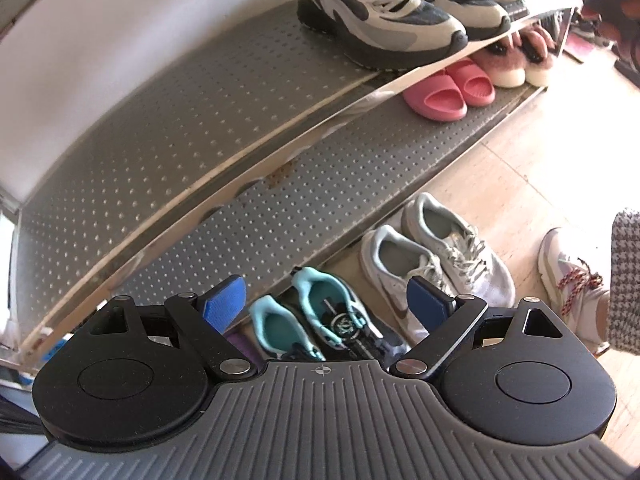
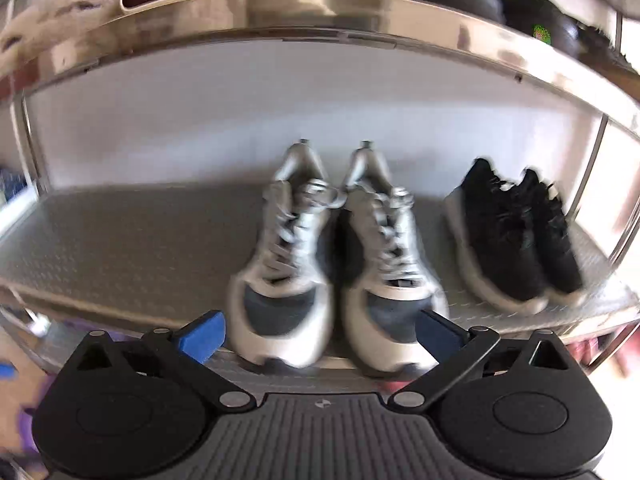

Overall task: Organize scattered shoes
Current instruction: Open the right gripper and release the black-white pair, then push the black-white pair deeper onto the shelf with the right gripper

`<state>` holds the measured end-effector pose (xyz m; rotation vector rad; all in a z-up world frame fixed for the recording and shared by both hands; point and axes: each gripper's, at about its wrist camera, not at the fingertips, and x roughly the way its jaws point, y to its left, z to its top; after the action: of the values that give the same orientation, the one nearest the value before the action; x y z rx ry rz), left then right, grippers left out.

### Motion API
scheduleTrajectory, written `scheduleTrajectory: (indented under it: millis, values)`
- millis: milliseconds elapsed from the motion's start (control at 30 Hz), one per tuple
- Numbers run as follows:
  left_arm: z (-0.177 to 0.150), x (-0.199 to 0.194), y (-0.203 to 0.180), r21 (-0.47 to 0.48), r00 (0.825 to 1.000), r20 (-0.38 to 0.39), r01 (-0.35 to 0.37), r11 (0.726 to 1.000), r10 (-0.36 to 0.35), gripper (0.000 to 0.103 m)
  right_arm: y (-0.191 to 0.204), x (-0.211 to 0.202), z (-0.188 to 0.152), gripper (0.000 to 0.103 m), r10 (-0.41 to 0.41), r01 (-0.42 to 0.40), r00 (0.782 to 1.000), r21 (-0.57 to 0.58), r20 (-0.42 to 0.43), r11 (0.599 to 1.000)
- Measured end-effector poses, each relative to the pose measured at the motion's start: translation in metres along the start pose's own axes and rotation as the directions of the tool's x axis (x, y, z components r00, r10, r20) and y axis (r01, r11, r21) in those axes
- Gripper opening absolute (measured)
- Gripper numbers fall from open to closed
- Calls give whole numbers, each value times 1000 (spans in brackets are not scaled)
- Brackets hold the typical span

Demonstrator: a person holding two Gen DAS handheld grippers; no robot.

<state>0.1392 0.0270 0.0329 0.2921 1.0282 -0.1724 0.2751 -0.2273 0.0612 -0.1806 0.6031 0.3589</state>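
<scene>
Up close, the rack is bare metal: perforated grey shelves [image 1: 180, 120] with dimpled sheet surfaces and polished steel front rails [image 2: 320, 12] that catch the light. On the upper shelf stand the grey sneakers [image 2: 336, 264] — mesh toes, padded tongues, thick pale laces, chunky rounded soles — side by side with toes at the front edge. Just to their right sit black knit sneakers [image 2: 516, 240] on pale soles, angled slightly; the frame there is blurred. The shelf to the left of the grey pair lies open.

One level down, smooth pink foam slides [image 1: 448, 88] rest beside fuzzy pink slippers [image 1: 516, 60], with a long bare stretch of perforated sheet to their left. On the pale floor by the rack's lower edge lie white mesh sneakers [image 1: 436, 268] and, nearer, teal-lined dark shoes [image 1: 316, 316]; a shoe with a red-flecked lace [image 1: 572, 284] lies well apart to the right.

Both tools have ribbed grey bodies and blue textured pads. The left tool [image 1: 326, 304] is spread above the teal-lined shoes, pinching nothing. The right tool [image 2: 320, 340] is spread wide with the grey pair's toes between its pads — not pressed by them.
</scene>
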Motion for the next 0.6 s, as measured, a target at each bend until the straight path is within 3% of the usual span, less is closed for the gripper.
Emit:
scheduleTrajectory:
  millis: [100, 467, 600]
  values:
    - [0, 3, -7, 20, 1000, -6, 3, 1000, -3, 92, -15, 17, -12, 101, 18, -15, 998, 48, -67, 999]
    - [5, 11, -13, 26, 1000, -14, 0, 1000, 0, 92, -15, 33, -13, 102, 82, -71, 992, 118, -93, 990]
    - [5, 12, -13, 27, 1000, -16, 3, 1000, -3, 92, -6, 39, -10, 103, 45, -33, 994, 122, -102, 992]
